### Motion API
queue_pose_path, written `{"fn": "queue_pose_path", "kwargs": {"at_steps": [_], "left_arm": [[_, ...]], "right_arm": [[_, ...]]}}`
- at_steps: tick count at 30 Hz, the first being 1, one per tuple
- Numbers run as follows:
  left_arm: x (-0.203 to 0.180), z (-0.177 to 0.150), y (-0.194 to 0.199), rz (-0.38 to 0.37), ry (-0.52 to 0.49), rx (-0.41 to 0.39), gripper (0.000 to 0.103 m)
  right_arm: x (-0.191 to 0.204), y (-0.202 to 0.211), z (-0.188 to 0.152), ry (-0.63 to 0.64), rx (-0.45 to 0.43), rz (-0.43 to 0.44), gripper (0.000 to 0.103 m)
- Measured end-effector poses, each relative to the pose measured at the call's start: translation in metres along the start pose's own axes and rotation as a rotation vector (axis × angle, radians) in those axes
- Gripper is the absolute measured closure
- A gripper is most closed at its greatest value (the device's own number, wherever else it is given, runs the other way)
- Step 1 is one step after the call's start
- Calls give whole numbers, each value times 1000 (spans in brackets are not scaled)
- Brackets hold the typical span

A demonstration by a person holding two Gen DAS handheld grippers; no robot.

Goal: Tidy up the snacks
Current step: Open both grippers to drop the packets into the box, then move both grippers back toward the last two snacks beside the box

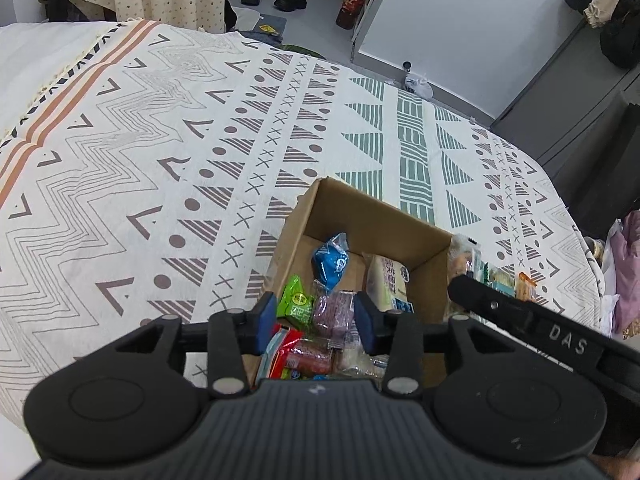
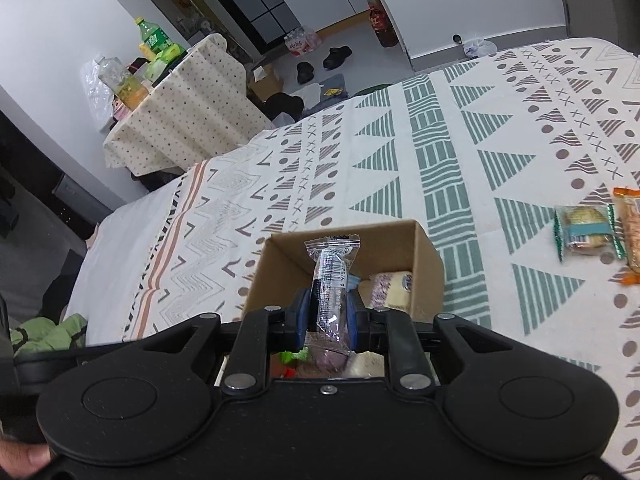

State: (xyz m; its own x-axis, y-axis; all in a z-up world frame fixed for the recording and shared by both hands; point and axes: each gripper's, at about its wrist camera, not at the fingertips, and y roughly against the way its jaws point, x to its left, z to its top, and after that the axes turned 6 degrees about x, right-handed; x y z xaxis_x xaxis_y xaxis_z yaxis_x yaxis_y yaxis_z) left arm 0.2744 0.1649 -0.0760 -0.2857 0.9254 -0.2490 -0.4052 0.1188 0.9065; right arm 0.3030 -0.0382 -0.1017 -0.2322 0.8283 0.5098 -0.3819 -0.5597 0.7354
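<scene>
Patterned bed cover [image 2: 460, 152], brown cardboard box [image 2: 430, 264] at lower centre.
Right hand-held gripper [image 2: 329, 316] pinches a clear-wrapped purple snack [image 2: 332, 280]; left hand-held gripper [image 1: 316, 316] gapes empty. Slippery wrapper might slip outside.

My cardboard box [image 2: 424, 256] sits open on the patterned bedspread [image 2: 460, 152]. In it lie a blue packet [image 1: 331, 259], a green packet [image 1: 297, 303], a pale yellow packet [image 1: 389, 280] and a red packet [image 1: 285, 350]. Right of the box, on the bedspread, lie 2 more: a green-edged biscuit pack [image 2: 586, 232] and an orange pack [image 2: 632, 232].
</scene>
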Motion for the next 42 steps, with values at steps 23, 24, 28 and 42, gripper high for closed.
{"fn": "queue_pose_path", "kwargs": {"at_steps": [23,24,28,42], "left_arm": [[-24,-7,-7,8,-32,-11,20],[-26,-8,-6,8,-37,-12,19],[-38,-10,-3,6,-52,-17,18],[-84,-24,0,-7,-104,-26,17]], "right_arm": [[-44,32,-14,-50,-18,-46,49],[-47,36,-15,-54,-21,-49,48],[-62,48,-19,-68,-36,-55,46],[-113,88,-32,-123,-81,-87,38]]}}
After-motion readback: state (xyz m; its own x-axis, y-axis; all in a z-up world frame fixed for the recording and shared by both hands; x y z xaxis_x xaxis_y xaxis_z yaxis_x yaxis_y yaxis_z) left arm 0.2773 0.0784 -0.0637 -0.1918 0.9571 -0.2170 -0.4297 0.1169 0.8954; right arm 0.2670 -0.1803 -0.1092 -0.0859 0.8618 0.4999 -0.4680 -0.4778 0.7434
